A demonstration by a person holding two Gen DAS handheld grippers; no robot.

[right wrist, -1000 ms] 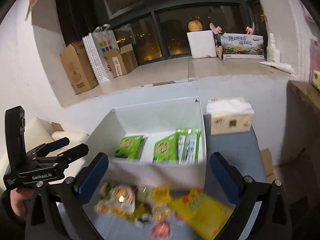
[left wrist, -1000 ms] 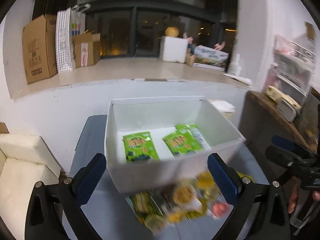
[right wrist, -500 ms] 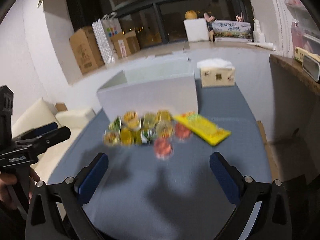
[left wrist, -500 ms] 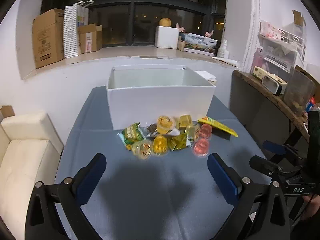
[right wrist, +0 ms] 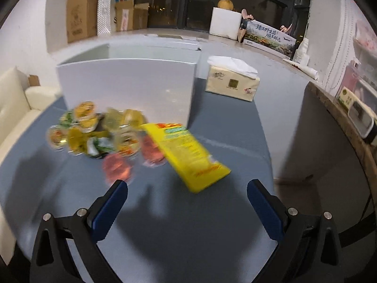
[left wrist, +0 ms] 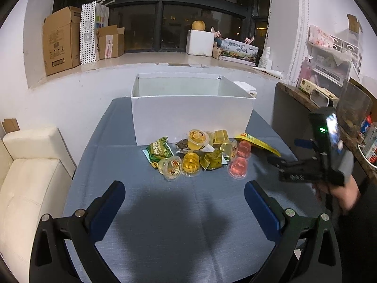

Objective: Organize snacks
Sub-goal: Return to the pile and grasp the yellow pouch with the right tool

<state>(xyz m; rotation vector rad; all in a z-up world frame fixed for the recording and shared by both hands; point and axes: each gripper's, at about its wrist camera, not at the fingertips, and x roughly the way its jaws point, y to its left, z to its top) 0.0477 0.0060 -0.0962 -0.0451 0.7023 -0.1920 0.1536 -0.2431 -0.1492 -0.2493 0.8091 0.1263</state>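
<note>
1. The open white cardboard box (left wrist: 192, 115) at frame centre showed only its outer wall, so its contents were hidden.
2. The right wrist view was motion-blurred; the heap of small jelly cups and green packets (right wrist: 94, 133) was hard to make out.
3. The flat yellow snack bag (right wrist: 186, 152) lay just right of that heap, on the blue tablecloth (left wrist: 179, 224).
4. The left gripper (left wrist: 185, 197) stood wide, holding nothing.
5. The right gripper (right wrist: 187, 197) was equally wide and empty.

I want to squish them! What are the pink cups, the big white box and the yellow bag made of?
Pink cups: likely clear glossy plastic, see-through with jelly inside.
White box: probably matte cardboard, flat folded walls.
Yellow bag: seemingly shiny plastic film, printed and crinkled.
</note>
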